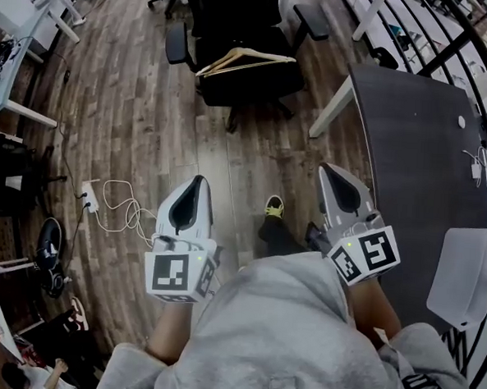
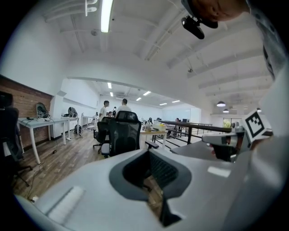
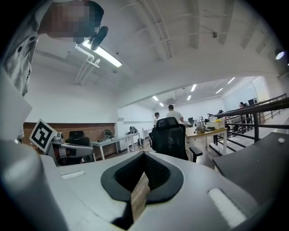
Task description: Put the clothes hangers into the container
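Wooden clothes hangers [image 1: 245,61] lie across the seat of a black office chair [image 1: 259,75] ahead of me on the wood floor. My left gripper [image 1: 198,181] and right gripper [image 1: 327,168] are held side by side at waist height, well short of the chair, both shut with nothing between the jaws. In the left gripper view the shut left gripper [image 2: 150,153] points at the chair [image 2: 123,135]; the right gripper [image 3: 144,155] faces the same chair [image 3: 170,135]. No hangers show in either gripper view. A white container [image 1: 467,276] sits at the right on the dark table.
A dark table [image 1: 419,143] with a white leg runs along the right. On the floor at left lie a power strip with a white cable [image 1: 91,197] and a black shoe [image 1: 50,243]. White desks stand at far left. Two people [image 3: 171,113] stand far behind the chair.
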### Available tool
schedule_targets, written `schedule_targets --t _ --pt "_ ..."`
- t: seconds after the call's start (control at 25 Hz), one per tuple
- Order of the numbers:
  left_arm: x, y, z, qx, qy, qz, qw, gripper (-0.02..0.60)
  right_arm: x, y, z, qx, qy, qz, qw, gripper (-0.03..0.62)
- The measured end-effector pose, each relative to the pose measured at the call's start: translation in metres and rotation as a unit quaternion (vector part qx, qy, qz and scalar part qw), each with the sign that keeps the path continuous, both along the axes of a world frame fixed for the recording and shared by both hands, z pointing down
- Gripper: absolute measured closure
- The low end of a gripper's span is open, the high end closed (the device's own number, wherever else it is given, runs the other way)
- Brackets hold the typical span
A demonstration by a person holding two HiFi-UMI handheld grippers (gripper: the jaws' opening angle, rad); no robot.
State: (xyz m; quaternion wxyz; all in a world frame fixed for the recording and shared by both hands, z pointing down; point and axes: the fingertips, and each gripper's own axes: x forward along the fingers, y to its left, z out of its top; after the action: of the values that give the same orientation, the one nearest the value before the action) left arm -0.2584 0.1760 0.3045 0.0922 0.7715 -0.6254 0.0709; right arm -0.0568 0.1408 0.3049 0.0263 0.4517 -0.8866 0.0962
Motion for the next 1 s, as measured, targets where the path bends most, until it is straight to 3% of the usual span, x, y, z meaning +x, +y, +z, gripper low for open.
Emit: schedule_targets --t 0.56,1.0 --pt "0.049 -0.139 -0.010 -0.004 -0.030 -0.014 0.9994 0.574 0.047 -0.141 -0.006 -0.009 -0.036 0.010 0.999 0.597" --pt "0.082 -0.203 -0.007 -0.007 -0.034 -0.022 0.9991 0.574 0.058 -0.204 -0.004 -0.015 -0.057 0.002 0.998 0.596"
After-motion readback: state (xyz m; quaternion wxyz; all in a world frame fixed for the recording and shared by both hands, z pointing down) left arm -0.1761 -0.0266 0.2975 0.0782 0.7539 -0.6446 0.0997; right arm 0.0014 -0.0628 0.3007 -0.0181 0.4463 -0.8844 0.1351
